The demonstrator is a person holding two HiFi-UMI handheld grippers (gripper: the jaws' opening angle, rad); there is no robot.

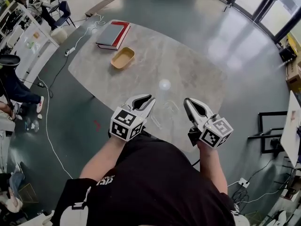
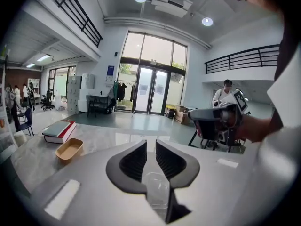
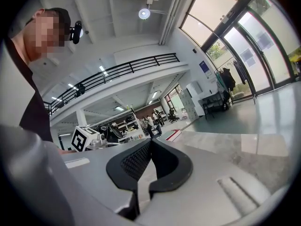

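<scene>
My left gripper [image 1: 149, 99] hovers over the near edge of a grey marbled oval table [image 1: 188, 65]. Its jaws stand a narrow gap apart with nothing between the pads [image 2: 150, 145]. A clear plastic container [image 2: 157, 188] shows low in that gap, seemingly on the table below. My right gripper [image 1: 188, 102] hangs beside it at the same height, its tips touching and holding nothing [image 3: 150, 142]. Clear plastic pieces [image 1: 170, 106] lie on the table between and under the two grippers. Each gripper shows in the other's view: the right gripper [image 2: 218, 119] and the left one's marker cube [image 3: 84, 138].
At the table's far left lie a red-edged book [image 1: 113, 34] [image 2: 59, 131] and a tan shallow tray [image 1: 122, 58] [image 2: 69, 149]. A white cable [image 1: 51, 140] runs over the floor at left, near a seated person [image 1: 16, 91]. A white board [image 1: 292, 126] stands right.
</scene>
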